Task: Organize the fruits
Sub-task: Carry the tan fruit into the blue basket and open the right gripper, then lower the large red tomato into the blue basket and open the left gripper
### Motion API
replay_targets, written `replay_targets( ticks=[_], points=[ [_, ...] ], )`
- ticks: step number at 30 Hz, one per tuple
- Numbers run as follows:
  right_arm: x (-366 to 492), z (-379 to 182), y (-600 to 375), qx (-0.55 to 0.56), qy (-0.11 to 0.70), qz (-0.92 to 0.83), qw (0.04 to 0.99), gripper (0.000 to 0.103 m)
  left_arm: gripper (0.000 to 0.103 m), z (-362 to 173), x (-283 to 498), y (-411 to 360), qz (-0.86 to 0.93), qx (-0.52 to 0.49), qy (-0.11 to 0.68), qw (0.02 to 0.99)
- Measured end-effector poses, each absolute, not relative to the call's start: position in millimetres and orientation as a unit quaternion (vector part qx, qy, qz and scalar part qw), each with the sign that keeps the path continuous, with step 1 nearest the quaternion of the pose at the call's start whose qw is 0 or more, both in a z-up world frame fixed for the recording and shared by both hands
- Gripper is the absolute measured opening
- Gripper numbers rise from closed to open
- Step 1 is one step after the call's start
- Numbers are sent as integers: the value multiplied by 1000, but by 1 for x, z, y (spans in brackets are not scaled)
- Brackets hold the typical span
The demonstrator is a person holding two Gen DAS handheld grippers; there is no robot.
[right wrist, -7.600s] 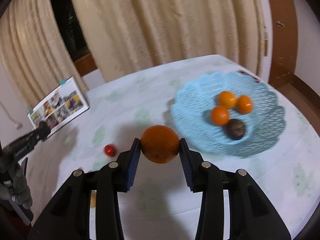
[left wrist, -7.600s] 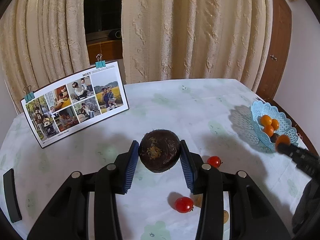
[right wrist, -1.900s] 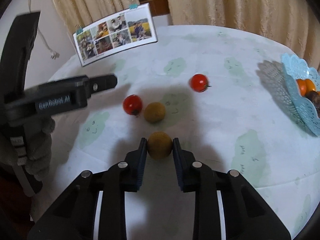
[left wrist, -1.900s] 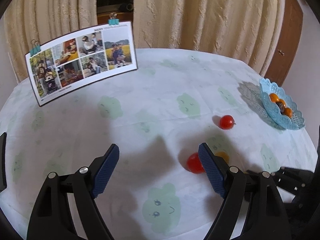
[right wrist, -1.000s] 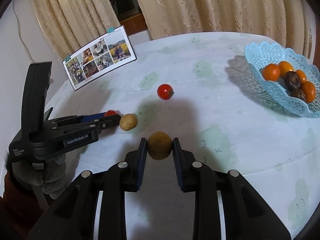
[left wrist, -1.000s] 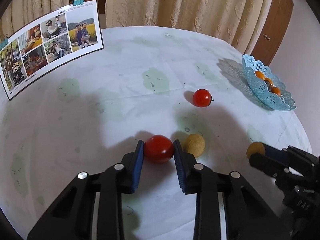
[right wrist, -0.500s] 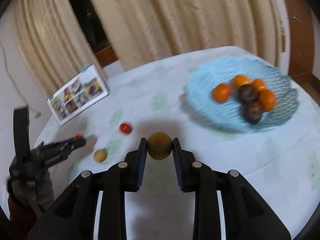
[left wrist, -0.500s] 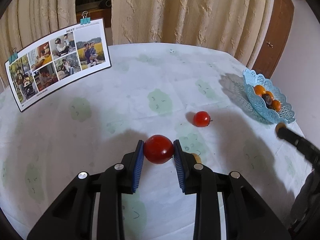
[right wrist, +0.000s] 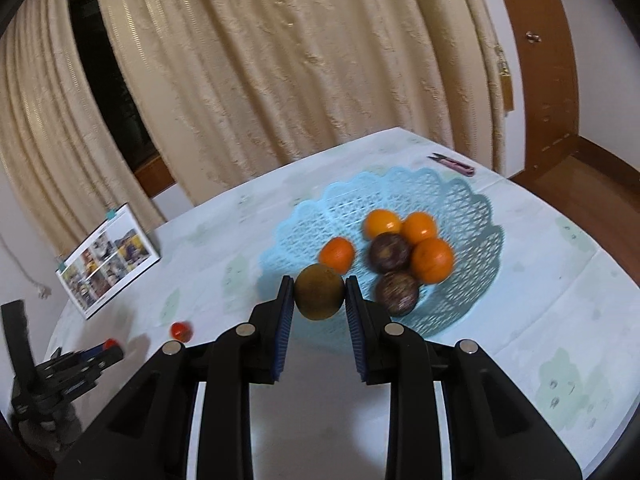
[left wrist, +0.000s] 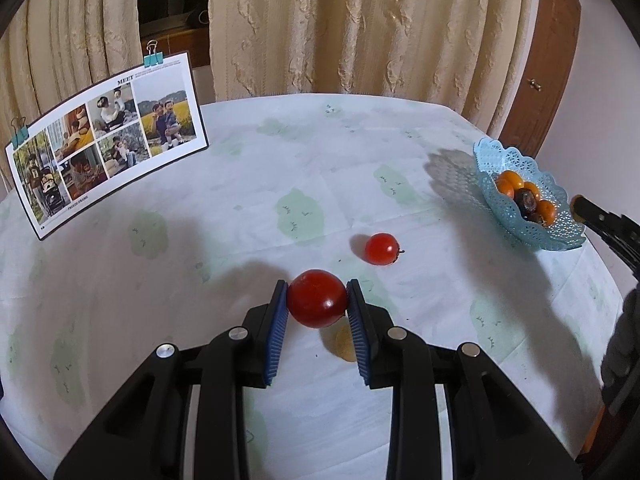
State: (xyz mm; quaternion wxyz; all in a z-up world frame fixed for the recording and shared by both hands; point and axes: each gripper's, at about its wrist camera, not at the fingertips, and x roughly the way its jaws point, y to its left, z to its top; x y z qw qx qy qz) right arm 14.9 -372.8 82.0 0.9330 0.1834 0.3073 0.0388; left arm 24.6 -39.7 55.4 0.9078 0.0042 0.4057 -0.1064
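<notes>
My left gripper [left wrist: 317, 300] has its ribbed blue pads clamped on a big red tomato [left wrist: 317, 298], glossy and round with a small highlight on its skin, lifted clear of the table. Just beneath it, partly hidden by the right-hand pad, I can see a dull yellowish-brown round fruit [left wrist: 343, 345] lying on the cloth. A little beyond sits a smaller red tomato [left wrist: 381, 248], smooth, with a bit of stem poking out to one side.

My right gripper [right wrist: 319, 300] is pinched tight on a matte brown-green round fruit [right wrist: 319, 297], its skin rough-looking and without shine. It hangs at the near rim of the light blue basket [right wrist: 472, 208], a shallow plastic bowl with a lattice wall and a scalloped edge. Inside I count four orange citrus fruits, one of them [right wrist: 432, 260] against the two dark purple, mottled round fruits [right wrist: 389, 253].

The table [left wrist: 248, 184] is covered by a pale cloth printed with soft green patches, creased along fold lines. At its far left side stands a photo collage board [left wrist: 108, 140], curved, with teal binder clips on its top edge. Behind hang cream curtains [left wrist: 360, 24] with a crinkled, embossed weave. A small pink-handled tool [right wrist: 452, 163] lies past the basket, too small for me to identify.
</notes>
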Motion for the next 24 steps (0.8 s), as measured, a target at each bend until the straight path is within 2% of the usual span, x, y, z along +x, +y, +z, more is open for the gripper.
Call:
replay_targets(
  ticks=[3, 6, 8, 9, 13, 16, 21, 24],
  points=[
    [24, 75, -375, 187, 313, 33, 930, 27, 30, 57, 25, -42, -107, 6, 405, 908],
    [28, 70, -379, 199, 315, 34, 927, 32, 30, 58, 26, -45, -107, 8, 405, 908],
    [27, 68, -384, 208, 310, 30, 927, 54, 30, 59, 26, -48, -109, 9, 404, 908],
    [25, 68, -386, 211, 305, 25, 928, 57, 30, 60, 26, -50, -110, 10, 404, 908],
    [15, 70, -395, 212, 284, -4, 935, 58, 30, 64, 28, -60, -119, 16, 400, 909],
    [2, 70, -401, 199, 256, -55, 944, 65, 30, 68, 29, -73, -131, 22, 396, 909],
    [-14, 71, -407, 188, 219, -107, 952, 67, 30, 78, 31, -105, -160, 35, 385, 908],
    [-21, 72, -407, 185, 198, -126, 954, 76, 30, 82, 34, -126, -176, 46, 378, 908]
  ],
)
